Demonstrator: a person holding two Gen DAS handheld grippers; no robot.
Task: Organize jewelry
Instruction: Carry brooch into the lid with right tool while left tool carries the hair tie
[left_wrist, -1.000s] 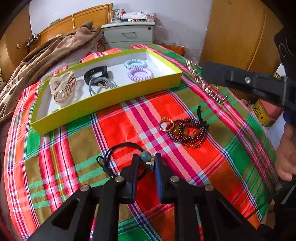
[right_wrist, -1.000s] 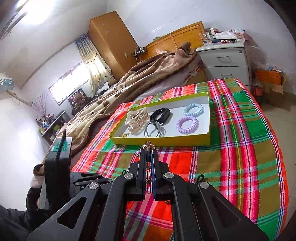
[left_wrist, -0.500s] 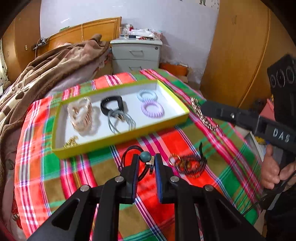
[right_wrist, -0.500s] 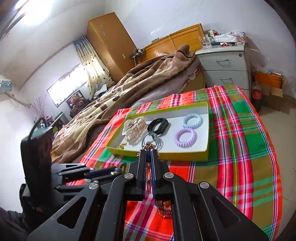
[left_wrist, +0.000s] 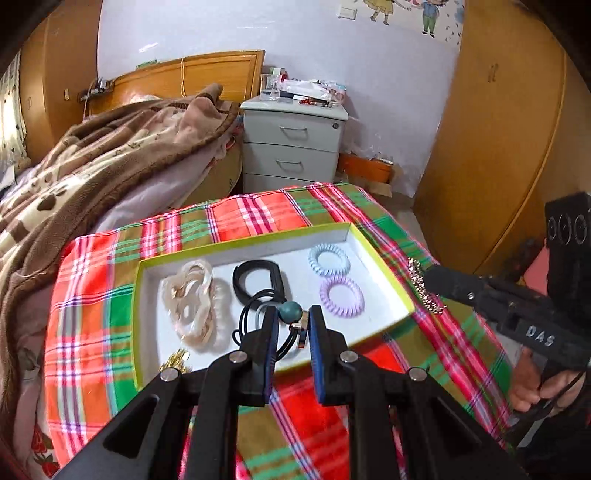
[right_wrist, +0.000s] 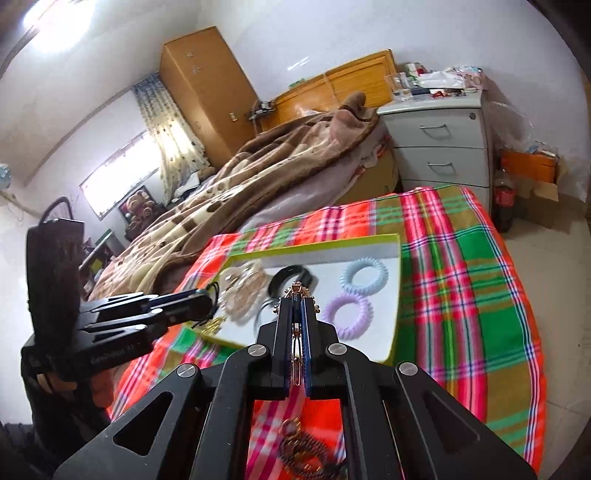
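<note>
Grippers hang above the tray (left_wrist: 384, 288) on the plaid cloth (left_wrist: 258, 210). Left gripper (left_wrist: 290, 325) pinches a black cord (left_wrist: 245, 319) with a green bead (left_wrist: 290, 310). Right gripper (right_wrist: 295, 301) is squeezed tight on a gold chain (left_wrist: 421, 284). Two coil bands (left_wrist: 341, 291) lie in the tray.

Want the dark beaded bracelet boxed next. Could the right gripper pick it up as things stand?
Probably not yet: the right gripper is shut on a gold chain, so its jaws are occupied, though the beaded bracelet lies uncovered on the cloth.
</note>
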